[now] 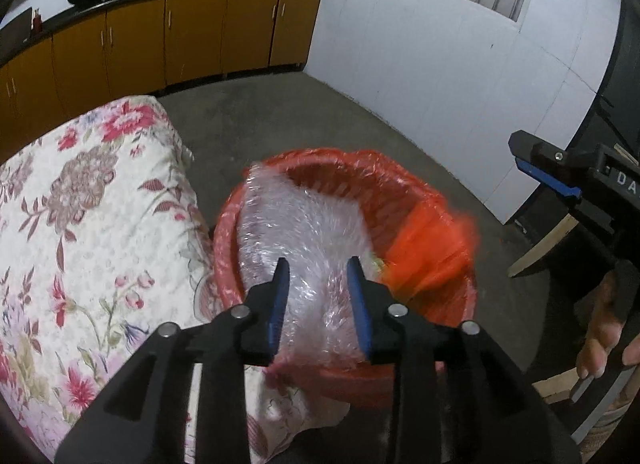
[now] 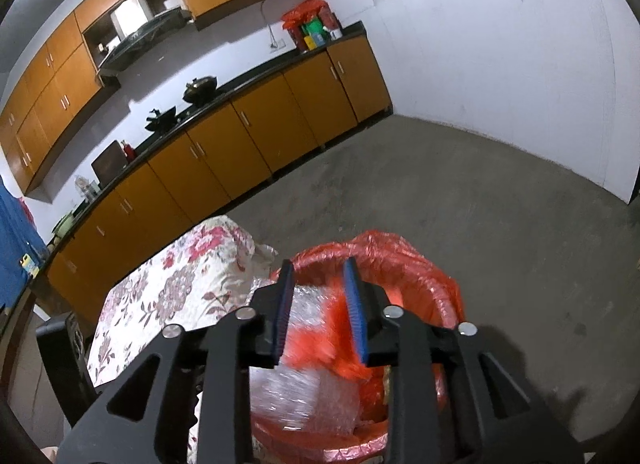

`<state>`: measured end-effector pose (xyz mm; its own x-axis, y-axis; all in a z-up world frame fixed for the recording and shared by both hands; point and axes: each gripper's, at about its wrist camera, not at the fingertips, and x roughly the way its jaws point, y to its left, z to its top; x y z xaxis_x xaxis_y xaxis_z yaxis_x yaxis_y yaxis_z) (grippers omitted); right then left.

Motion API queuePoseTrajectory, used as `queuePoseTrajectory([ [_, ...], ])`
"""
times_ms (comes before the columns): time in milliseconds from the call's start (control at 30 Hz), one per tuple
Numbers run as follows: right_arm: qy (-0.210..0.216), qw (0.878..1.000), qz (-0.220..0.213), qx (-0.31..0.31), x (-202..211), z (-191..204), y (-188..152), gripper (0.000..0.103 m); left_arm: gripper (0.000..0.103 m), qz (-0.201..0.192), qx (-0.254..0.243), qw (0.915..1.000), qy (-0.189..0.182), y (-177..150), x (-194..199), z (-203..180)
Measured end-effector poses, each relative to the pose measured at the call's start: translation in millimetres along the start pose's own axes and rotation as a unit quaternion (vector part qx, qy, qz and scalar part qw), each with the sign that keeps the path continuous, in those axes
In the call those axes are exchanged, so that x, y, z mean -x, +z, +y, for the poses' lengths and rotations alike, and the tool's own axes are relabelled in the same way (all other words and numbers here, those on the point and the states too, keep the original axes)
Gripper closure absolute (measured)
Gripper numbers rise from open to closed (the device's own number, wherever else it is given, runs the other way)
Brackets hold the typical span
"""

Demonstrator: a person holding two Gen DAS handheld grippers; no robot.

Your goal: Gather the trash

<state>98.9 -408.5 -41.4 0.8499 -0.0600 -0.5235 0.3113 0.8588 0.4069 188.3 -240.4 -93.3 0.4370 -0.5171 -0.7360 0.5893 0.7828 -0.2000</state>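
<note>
A red waste basket point(image 1: 448, 304) lined with a red plastic bag stands on the floor beside a table. A big sheet of clear bubble wrap point(image 1: 304, 232) lies in it, blurred by motion, next to a loose orange-red piece of plastic point(image 1: 432, 248). My left gripper point(image 1: 318, 268) hangs open right over the bubble wrap, which shows between its jaws. My right gripper point(image 2: 318, 270) is open above the same basket point(image 2: 436, 284); the bubble wrap point(image 2: 304, 388) and the red plastic point(image 2: 332, 328) show below it. The right gripper also shows in the left wrist view point(image 1: 548, 176).
A table under a floral cloth point(image 1: 80, 232) touches the basket's left side. Orange kitchen cabinets point(image 1: 192, 32) with a dark counter run along the back wall. Bare concrete floor point(image 2: 500, 204) lies behind and right of the basket. A wooden chair leg point(image 1: 544, 244) stands at right.
</note>
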Motion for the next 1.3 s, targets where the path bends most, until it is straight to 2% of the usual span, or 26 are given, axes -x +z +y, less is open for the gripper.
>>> queuePoseTrajectory([
  [100,-0.006,1.000,-0.006,0.000,7,-2,-1,0.061,0.067,0.000,0.004,1.0000,0.004,-4,3,5],
  [200,-0.019,1.000,-0.019,0.009,19,-1,-2,0.043,0.060,-0.012,0.008,0.9998,0.010,-6,13,9],
  [233,-0.026,0.999,-0.028,0.016,25,0,-2,0.032,0.059,-0.018,0.008,0.9997,0.013,-7,17,9],
  [267,-0.031,0.999,-0.036,0.022,30,3,-3,0.021,0.054,-0.029,0.006,0.9994,0.020,-8,25,10],
  [333,-0.047,0.997,-0.055,0.041,42,10,-5,0.011,0.044,-0.053,-0.002,0.9980,0.036,-11,40,9],
  [400,-0.058,0.994,-0.072,0.060,52,19,-9,0.005,0.030,-0.085,-0.014,0.9945,0.059,-15,61,6],
  [433,-0.068,0.991,-0.087,0.072,60,25,-13,0.003,0.027,-0.099,-0.019,0.9924,0.071,-17,70,6],
  [500,-0.085,0.985,-0.120,0.089,72,35,-20,0.002,0.014,-0.129,-0.025,0.9867,0.095,-23,91,6],
  [567,-0.096,0.978,-0.149,0.107,85,45,-29,0.002,0.009,-0.156,-0.028,0.9800,0.120,-30,112,7],
  [633,-0.103,0.976,-0.151,0.122,92,55,-36,0.002,0.005,-0.179,-0.030,0.9729,0.143,-37,132,8],
  [800,-0.129,0.975,-0.110,0.143,99,78,-51,0.002,0.004,-0.220,-0.018,0.9549,0.198,-65,178,14],
  [933,-0.109,0.978,-0.097,0.147,108,91,-66,0.002,0.004,-0.230,-0.005,0.9460,0.229,-86,199,20],
  [1133,-0.110,0.970,-0.109,0.186,120,117,-87,0.002,0.004,-0.237,0.016,0.9395,0.246,-108,223,26],
  [1300,-0.108,0.971,-0.106,0.184,129,127,-100,0.002,0.004,-0.245,0.028,0.9348,0.255,-119,236,26],
])
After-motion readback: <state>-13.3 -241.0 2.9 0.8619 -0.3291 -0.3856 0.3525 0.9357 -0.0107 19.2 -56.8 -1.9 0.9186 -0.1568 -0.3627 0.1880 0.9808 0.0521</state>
